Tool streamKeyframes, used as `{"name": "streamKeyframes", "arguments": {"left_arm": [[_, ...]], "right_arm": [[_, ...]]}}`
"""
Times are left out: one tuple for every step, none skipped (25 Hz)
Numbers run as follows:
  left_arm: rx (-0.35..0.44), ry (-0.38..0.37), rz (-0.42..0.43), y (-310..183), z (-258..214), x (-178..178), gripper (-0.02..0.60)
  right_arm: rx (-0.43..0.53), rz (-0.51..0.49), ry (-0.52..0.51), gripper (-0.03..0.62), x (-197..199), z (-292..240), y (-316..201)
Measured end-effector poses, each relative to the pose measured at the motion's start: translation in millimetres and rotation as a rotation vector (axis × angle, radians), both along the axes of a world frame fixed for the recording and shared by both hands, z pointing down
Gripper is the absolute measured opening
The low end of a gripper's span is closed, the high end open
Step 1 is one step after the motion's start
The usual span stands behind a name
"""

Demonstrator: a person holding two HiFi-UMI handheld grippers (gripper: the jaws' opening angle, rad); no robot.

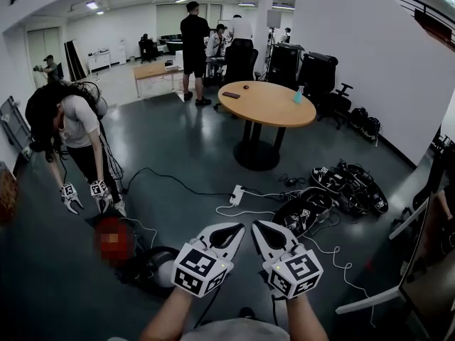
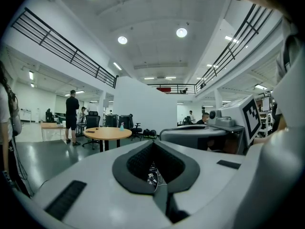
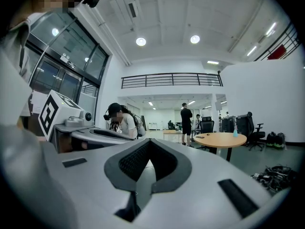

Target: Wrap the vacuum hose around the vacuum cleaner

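Both forearms [image 1: 178, 318] reach forward side by side, holding the left gripper [image 1: 229, 231] and right gripper [image 1: 266, 231] level, each closed on nothing, while what looks like the dark vacuum hose [image 1: 146, 265] lies looped on the floor [image 1: 213, 155] just left of them.

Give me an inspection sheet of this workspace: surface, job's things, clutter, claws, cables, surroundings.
Surface: dark grey floor, glossy.
Job's things: dark shape on the floor left of the claws, probably the vacuum; too dark for detail.
Clutter: gear heap on the floor at right.
Claws: left claw and right claw both shut, empty, side by side above the floor.
Cables: white power strip with black and white cables trailing across the floor.
Surroundings: round table with a teal bottle; a person bent over at left; chairs behind the table.
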State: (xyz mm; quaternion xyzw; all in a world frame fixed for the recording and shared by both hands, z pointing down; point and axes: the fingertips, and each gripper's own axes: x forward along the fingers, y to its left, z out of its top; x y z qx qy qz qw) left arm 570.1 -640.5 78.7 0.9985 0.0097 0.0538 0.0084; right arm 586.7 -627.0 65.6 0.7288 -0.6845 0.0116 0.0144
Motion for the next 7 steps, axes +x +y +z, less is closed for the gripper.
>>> {"name": "streamKeyframes", "arguments": {"left_arm": [[-0.001, -0.001, -0.001, 0.5, 0.8, 0.1, 0.008], [-0.001, -0.001, -0.002, 0.9, 1.8, 0.5, 0.008], [-0.001, -0.002, -0.002, 1.1, 3.1, 1.3, 0.008], [-0.002, -0.003, -0.003, 0.9, 4.2, 2.2, 0.008], [-0.003, -0.004, -0.004, 0.5, 5.2, 3.2, 0.008], [-0.003, -0.005, -0.004, 0.2, 6.0, 4.3, 0.008], [-0.004, -0.006, -0.004, -0.2, 6.8, 5.4, 0.008]], "right_arm": [[-0.001, 0.000, 0.000, 0.005, 0.1, 0.6, 0.5], [-0.001, 0.000, 0.001, 0.005, 0.6, 1.5, 1.0], [-0.002, 0.000, 0.001, 0.005, 1.4, 2.5, 1.3], [-0.003, 0.000, 0.002, 0.005, 2.4, 3.5, 1.3], [-0.004, 0.000, 0.002, 0.005, 3.4, 4.4, 1.1], [-0.006, 0.000, 0.001, 0.005, 4.4, 5.3, 0.9], [-0.007, 0.000, 0.001, 0.005, 5.4, 6.0, 0.6]]}}
